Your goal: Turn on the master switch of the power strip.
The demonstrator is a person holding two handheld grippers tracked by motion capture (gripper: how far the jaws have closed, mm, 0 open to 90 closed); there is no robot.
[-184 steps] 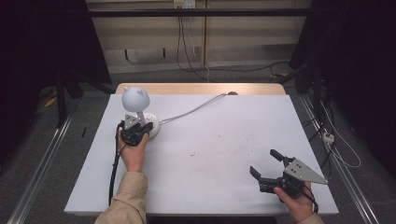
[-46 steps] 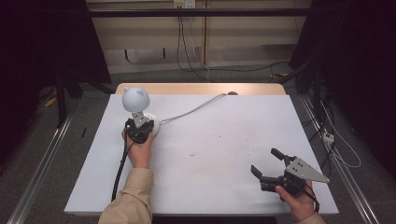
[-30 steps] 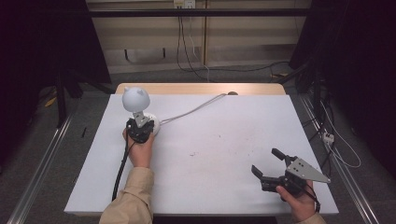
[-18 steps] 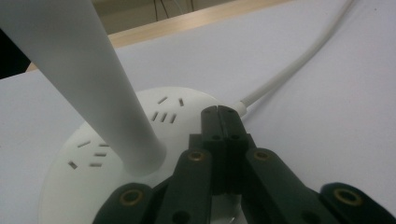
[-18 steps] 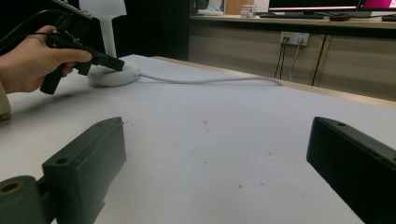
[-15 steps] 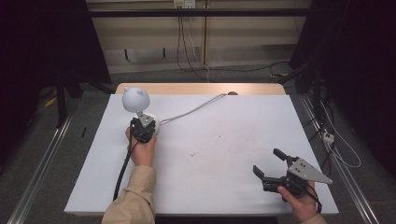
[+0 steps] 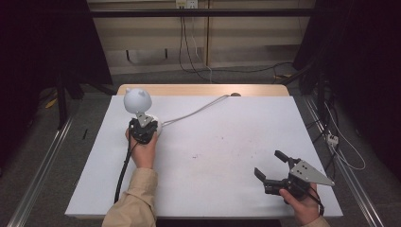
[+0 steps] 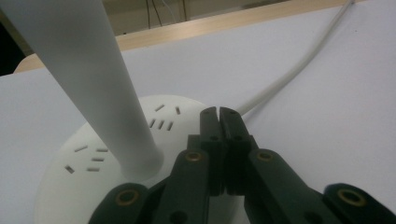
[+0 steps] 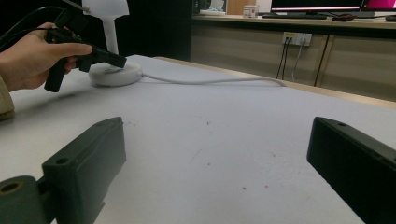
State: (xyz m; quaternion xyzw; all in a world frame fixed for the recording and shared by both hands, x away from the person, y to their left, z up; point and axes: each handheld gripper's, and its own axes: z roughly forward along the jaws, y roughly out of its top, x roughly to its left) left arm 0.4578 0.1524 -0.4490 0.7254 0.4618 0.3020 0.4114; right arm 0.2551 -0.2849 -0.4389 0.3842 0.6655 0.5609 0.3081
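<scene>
A white desk lamp stands at the table's far left, with a round eared head (image 7: 137, 100), a slanted stem (image 8: 93, 70) and a round slotted base (image 8: 93, 158). Its white cable (image 7: 194, 113) runs to the far edge. My left gripper (image 7: 143, 124) is shut with nothing between its jaws. Its tips (image 8: 218, 112) sit just over the base's right side, beside the stem; contact cannot be told. In the right gripper view the left gripper (image 9: 120, 60) reaches the base (image 9: 116, 73). My right gripper (image 7: 268, 164) is open low over the near right of the table, its jaws (image 9: 217, 154) wide apart and empty.
The white tabletop (image 7: 283, 123) has a wooden strip (image 7: 203, 90) along its far edge. Metal rails (image 7: 38, 175) run on both sides of the table, and loose cables (image 7: 340, 146) lie on the floor at the right. A cabinet wall stands behind.
My left gripper has shifted slightly right and forward over the lamp base. The right gripper has drifted a little to the right and stayed open.
</scene>
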